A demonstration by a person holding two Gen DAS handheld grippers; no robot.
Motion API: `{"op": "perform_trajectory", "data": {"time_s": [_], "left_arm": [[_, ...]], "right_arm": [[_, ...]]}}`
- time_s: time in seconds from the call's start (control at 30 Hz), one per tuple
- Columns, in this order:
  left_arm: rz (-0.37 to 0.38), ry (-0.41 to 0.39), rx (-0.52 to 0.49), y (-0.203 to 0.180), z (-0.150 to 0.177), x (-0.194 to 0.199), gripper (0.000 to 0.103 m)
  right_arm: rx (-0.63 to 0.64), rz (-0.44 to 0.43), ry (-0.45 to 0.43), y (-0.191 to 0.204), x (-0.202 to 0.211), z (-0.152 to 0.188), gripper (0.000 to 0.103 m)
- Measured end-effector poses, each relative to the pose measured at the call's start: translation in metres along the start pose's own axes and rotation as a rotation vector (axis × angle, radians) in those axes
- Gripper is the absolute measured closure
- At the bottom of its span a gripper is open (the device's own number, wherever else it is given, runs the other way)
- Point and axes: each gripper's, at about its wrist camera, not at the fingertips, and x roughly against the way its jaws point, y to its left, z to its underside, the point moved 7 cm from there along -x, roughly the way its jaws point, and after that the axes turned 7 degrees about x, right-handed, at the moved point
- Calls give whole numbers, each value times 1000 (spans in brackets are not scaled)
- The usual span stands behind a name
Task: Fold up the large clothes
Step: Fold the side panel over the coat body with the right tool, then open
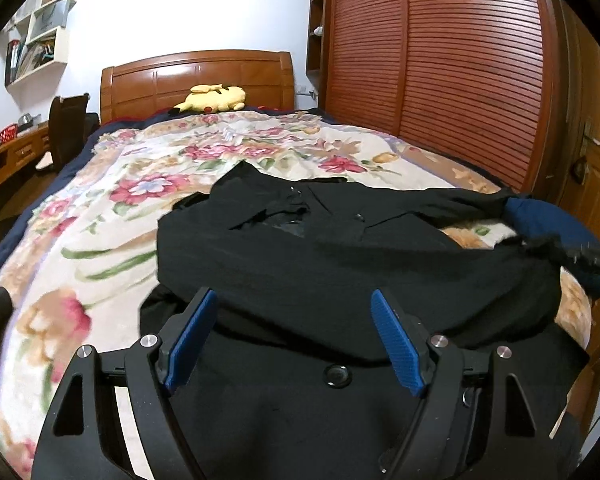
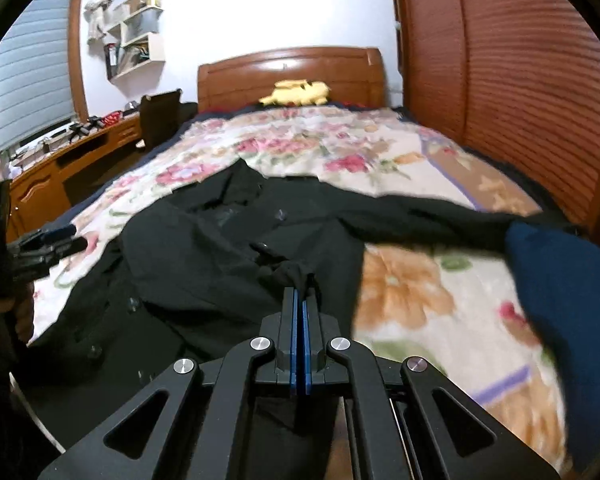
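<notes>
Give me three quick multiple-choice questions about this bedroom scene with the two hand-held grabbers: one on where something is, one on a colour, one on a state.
1. Where is the yellow plush toy?
A. by the headboard
B. on the desk
C. on the coat

2. What colour is the coat on the bed?
A. red
B. black
C. white

3. How does the right gripper stand?
A. wide open
B. shut on fabric
C. out of view

Answers:
1 A, it lies at the far end of the bed against the wooden headboard.
2 B, the spread garment is black on the floral blanket.
3 B, its blue pads meet with black cloth pinched at the tips; the left gripper is the open one.
</notes>
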Motion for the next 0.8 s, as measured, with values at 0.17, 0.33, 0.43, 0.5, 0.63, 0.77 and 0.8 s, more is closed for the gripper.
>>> {"op": "perform_trajectory", "data": {"time_s": [0.17,0.33,0.43,0.5,0.63,0.77,0.8], "left_arm": [[-22,31,-36,-2,15,-11,23],[-18,38,-30,1,21,-12,23],[-11,33,-20,2,19,-12,23],[-5,31,-16,1,19,-12,23],[4,35,-10,1,20,-15,23],[13,43,6,5,22,-16,23],[14,45,10,6,22,-16,23]], "right_arm": [[0,-6,75,7,-9,11,101],[23,55,72,6,-9,0,56],[25,89,32,5,-3,-14,38],[19,90,12,8,-4,-15,38],[25,57,16,15,-27,-10,38],[47,73,24,20,-41,-11,38],[50,78,12,21,-39,-13,38]]}}
